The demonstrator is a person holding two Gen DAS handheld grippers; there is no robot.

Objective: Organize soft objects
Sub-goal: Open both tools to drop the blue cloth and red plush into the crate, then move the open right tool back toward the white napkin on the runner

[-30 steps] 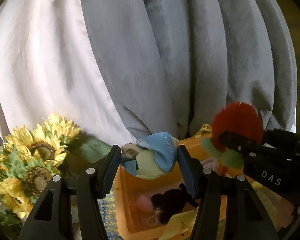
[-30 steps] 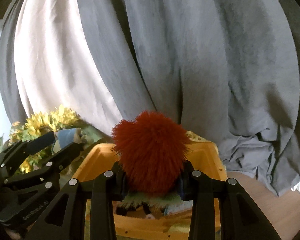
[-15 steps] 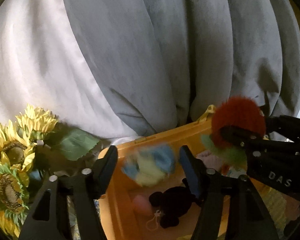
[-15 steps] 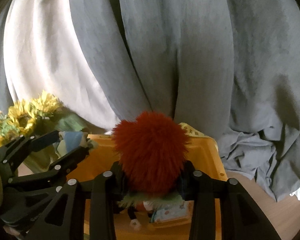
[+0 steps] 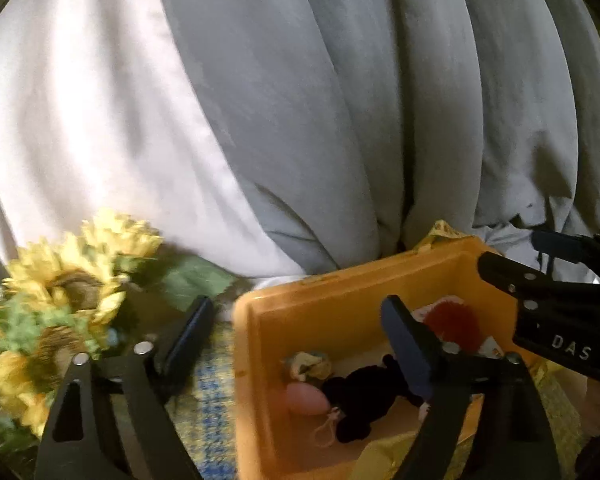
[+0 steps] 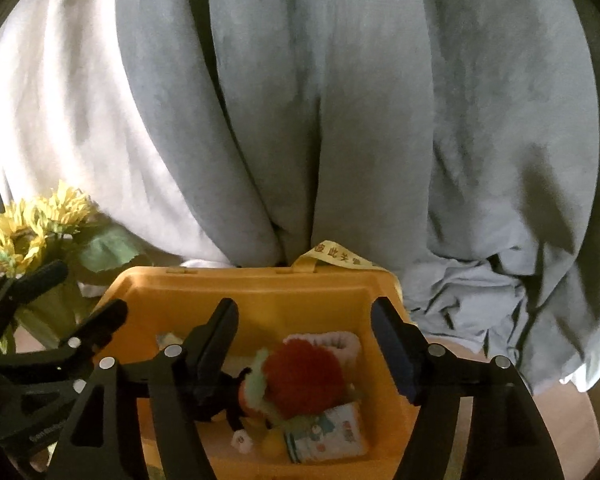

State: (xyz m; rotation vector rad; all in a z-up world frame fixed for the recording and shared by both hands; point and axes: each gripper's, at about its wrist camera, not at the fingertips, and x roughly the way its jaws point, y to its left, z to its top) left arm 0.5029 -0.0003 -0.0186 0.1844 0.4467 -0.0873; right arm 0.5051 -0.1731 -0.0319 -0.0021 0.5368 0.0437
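Grey and white curtains point(image 6: 340, 120) behind, sunflowers point(image 5: 60, 280) at left. Orange bin point(image 6: 260, 292) below both grippers. Left gripper point(image 5: 300, 332) spread wide, empty, straddling the bin's left wall. Right gripper point(image 6: 304, 336) wide apart, empty, over the bin. Red fuzzy toy point(image 6: 304, 376) lies inside the bin beside black plush point(image 5: 360, 400), pink toy point(image 5: 306, 398), printed pouch point(image 6: 328, 432).

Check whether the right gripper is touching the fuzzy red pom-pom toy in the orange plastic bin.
Apart. The right wrist view shows the right gripper open above the orange plastic bin, with the fuzzy red pom-pom toy lying below between its fingers.
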